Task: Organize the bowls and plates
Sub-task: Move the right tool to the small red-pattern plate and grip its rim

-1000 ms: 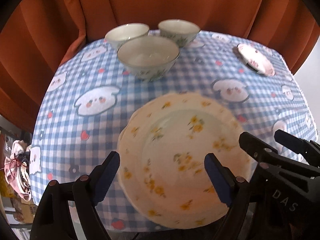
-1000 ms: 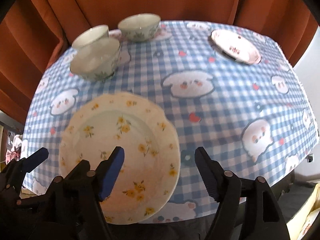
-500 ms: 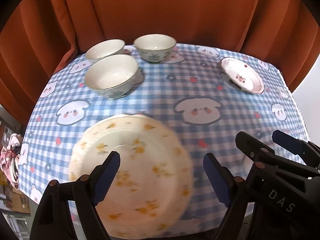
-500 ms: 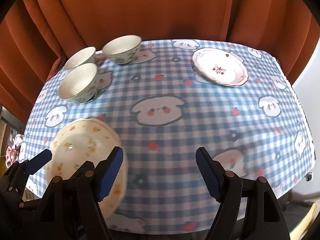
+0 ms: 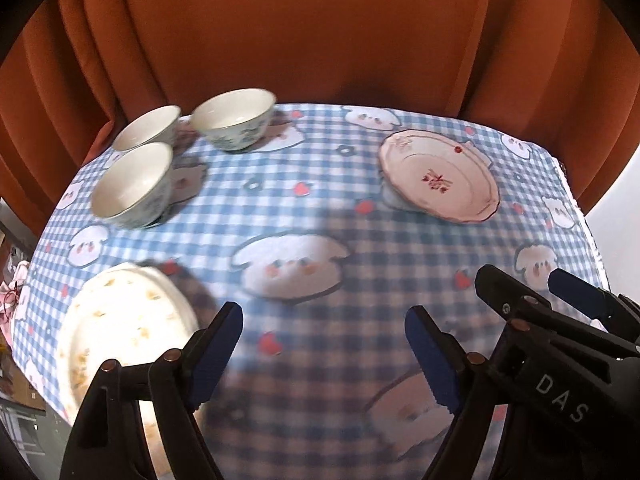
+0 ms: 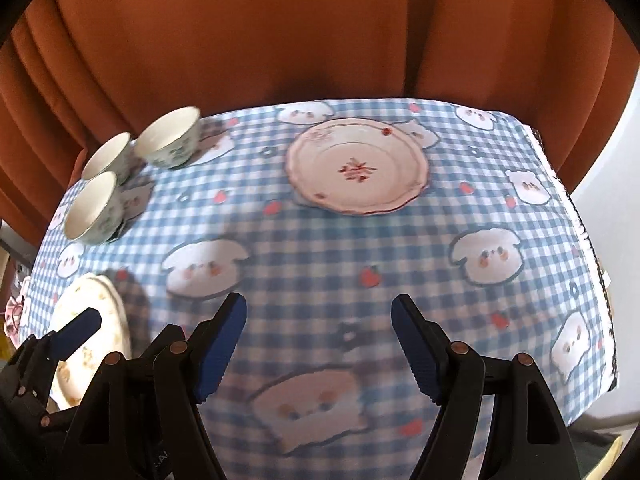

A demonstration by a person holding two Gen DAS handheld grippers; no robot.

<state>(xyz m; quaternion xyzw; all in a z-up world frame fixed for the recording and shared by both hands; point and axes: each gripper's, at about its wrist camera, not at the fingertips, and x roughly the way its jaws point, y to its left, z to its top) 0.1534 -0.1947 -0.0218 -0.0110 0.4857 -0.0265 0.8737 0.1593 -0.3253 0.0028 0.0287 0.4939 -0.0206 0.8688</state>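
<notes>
Three pale bowls (image 5: 136, 186) with a green-blue leaf pattern outside, clustered at the far left of the table, near one another; whether touching, cannot tell. Far right: a pink-white scalloped plate (image 5: 440, 176) with a red sprig at its centre, lying flat and alone. Near left corner: a cream plate (image 5: 120, 320) with yellow flowers, blurred, seemingly on top of another rim, close to the table's edge. All on a blue-and-white checked tablecloth (image 5: 320, 200) printed with cartoon puppies and strawberries, backed by an orange curtain (image 5: 300, 32). Wide bare cloth between the bowls, the pink plate and the near edge. Left gripper (image 5: 324, 356) spread wide, nothing between its blue pads, bare cloth beneath. Right gripper (image 6: 318, 348) likewise parted and empty, over the middle of the near half. Left wrist view: cream plate showing large beside the left finger, part of the right gripper at the right edge, pink plate off to the right. Right wrist view: pink plate nearly straight ahead, the cloth's right-hand hem and a pale wall beyond it, the cream plate reduced to a sliver partly behind the left gripper's finger.
</notes>
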